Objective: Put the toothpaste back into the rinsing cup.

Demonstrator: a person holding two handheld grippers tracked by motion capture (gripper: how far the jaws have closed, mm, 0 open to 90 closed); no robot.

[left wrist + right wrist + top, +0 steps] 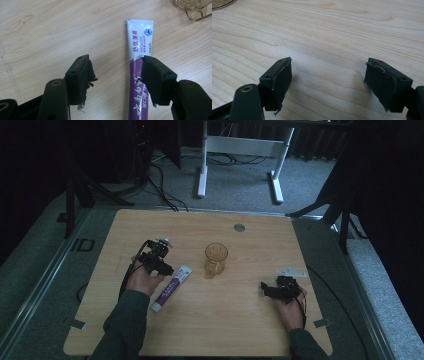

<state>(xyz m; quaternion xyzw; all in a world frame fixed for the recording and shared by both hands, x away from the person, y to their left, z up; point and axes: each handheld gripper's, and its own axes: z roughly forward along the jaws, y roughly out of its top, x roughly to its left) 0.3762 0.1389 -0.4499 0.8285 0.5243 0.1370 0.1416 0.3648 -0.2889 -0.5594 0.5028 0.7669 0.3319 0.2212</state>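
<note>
Left hand-held gripper [116, 77] released, off-centre: right jaw overlaps toothpaste tube [139, 62]; closing may shove it. Right hand-held gripper [328, 80] released, idle.

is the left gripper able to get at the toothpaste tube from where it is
Probably yes. The left gripper is open just above the toothpaste tube, one jaw overlapping its purple half. Bare table surrounds it; the glass mug stands apart.

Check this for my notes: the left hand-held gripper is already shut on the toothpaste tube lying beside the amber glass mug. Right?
Not quite. The left hand-held gripper is open, its jaws apart, one jaw over the toothpaste tube but not clamping it, as the left gripper view shows. The tube does lie beside the amber glass mug.
</note>
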